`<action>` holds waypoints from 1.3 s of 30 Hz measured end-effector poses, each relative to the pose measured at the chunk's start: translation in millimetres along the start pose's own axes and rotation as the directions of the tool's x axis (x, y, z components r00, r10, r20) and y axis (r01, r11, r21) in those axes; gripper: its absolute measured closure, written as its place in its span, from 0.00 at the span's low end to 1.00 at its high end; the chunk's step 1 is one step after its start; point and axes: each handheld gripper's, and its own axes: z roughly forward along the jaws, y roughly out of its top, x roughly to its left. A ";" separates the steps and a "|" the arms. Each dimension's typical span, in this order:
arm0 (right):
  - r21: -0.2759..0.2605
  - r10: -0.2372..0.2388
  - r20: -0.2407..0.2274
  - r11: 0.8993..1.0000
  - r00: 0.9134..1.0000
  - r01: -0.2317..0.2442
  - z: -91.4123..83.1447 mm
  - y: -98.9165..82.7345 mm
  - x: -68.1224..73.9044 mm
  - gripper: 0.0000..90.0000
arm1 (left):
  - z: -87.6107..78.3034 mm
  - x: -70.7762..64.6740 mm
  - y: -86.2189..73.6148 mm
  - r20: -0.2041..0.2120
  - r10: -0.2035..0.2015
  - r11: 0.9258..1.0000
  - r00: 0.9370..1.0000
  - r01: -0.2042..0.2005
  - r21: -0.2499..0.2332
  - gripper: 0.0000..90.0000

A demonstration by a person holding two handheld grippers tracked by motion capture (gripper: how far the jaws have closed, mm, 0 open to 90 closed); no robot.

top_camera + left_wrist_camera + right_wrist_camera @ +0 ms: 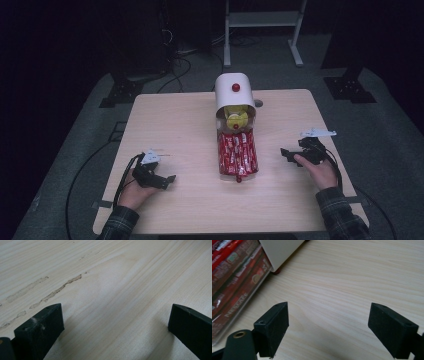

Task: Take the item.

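From the high view, a white dispenser [234, 97] with a red knob [235, 87] stands mid-worktop [165, 120], yellow packets [237, 119] showing in its mouth and a clear tray of red sachets [237, 153] spilling toward the person. The left gripper [167, 181] rests well to one side of the tray, the right gripper [286, 154] at the other. The left gripper view shows its fingers [41, 327] spread wide over bare wood with pale scuff streaks [57, 290] beyond them. The right gripper view adds what the high view cannot — its fingers [273, 325] also wide apart, gripping nothing, with the sachets [234, 282] and the dispenser's white corner [279, 250] just past the left-hand finger.
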 end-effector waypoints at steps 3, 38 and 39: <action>-0.003 -0.003 -0.011 1.000 1.000 0.002 -1.6 2.2 3.4 0.18 | 0.0 0.0 0.0 0.000 0.000 1.000 1.000 0.000 0.000 0.00; -0.013 -0.030 -0.097 0.999 0.995 0.029 -4.1 17.5 30.8 0.18 | 0.1 0.1 0.0 0.000 0.000 1.000 1.000 0.000 0.000 0.00; -0.012 -0.030 -0.099 1.000 0.995 0.029 -4.1 17.9 31.6 0.18 | 0.1 0.1 0.0 0.000 0.000 1.000 1.000 0.000 0.000 0.00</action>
